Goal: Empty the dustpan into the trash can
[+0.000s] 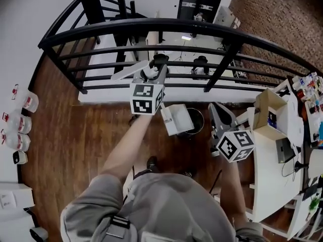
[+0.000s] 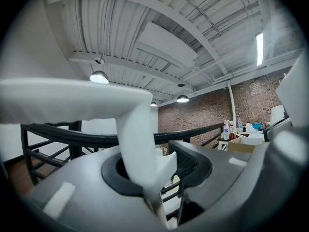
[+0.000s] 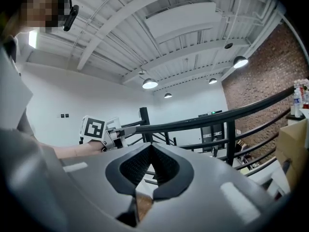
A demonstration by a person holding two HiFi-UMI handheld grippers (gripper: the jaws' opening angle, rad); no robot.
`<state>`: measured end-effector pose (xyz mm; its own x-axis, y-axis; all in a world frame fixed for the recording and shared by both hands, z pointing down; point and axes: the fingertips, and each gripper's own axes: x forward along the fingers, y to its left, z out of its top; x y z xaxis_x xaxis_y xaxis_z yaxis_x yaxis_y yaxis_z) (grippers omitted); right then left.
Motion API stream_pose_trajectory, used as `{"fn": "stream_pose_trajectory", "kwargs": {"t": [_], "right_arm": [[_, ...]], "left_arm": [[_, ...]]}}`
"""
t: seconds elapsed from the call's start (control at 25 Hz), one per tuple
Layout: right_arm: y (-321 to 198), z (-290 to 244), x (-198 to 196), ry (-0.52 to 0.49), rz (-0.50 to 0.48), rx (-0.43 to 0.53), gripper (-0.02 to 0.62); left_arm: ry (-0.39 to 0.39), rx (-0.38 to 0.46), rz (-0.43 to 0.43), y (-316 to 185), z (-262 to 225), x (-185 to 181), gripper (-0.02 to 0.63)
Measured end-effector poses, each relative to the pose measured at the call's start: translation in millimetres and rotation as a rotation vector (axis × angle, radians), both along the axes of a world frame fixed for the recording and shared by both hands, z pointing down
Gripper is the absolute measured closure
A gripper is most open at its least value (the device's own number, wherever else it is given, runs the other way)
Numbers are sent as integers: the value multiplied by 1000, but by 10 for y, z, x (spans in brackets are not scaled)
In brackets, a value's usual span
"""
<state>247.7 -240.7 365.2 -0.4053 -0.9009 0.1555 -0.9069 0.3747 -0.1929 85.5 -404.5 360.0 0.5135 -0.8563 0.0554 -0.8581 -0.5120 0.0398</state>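
White plastic is seen between the left tongs: the dustpan is pinched there by its handle. The stem of the handle stands upright between the two dark pads, and its top is bent over to the left of them. The left tongs are pointed toward the black railing. The pan of the dustpan is hung below and to the right of the left tongs, on the near side of the railing. It is placed at the left rim of the trash can; whether the two are touching cannot be told from above.

The trash can, dark and round, is stood on the wooden floor. It is lower than both tongs and between them, nearer to the right pair.

The right tongs are pressed together at their tips, and nothing is gripped by them. Only a small diamond-shaped gap is left between the ribbed pads, and the railing is seen through it. These tongs are held just to the right of the trash can and are also turned toward the railing. From them, the left pair is seen off to the left at about the same height.

A white table is set to the right of the right tongs, and a cardboard box is seen at its far end. White jugs are lined up by the wall, far to the left of the left tongs.
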Motion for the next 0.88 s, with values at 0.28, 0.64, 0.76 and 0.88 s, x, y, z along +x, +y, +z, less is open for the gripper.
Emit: {"fn": "stream_pose_trajectory", "kwargs": {"t": [0.28, 0.64, 0.76, 0.88], "right_arm": [[-152, 53, -690, -6, -64, -4, 595], [-394, 221, -1495, 1, -222, -47, 595], [-435, 358, -1750, 12, -273, -83, 595], [-456, 562, -1925, 24, -307, -134, 595]], "left_arm": [[-32, 76, 36, 141, -279, -635, 459], [-124, 32, -13, 183, 360, -1608, 466], [-148, 7, -9, 204, 737, -1914, 466], [-151, -19, -9, 237, 1120, -2151, 468]]}}
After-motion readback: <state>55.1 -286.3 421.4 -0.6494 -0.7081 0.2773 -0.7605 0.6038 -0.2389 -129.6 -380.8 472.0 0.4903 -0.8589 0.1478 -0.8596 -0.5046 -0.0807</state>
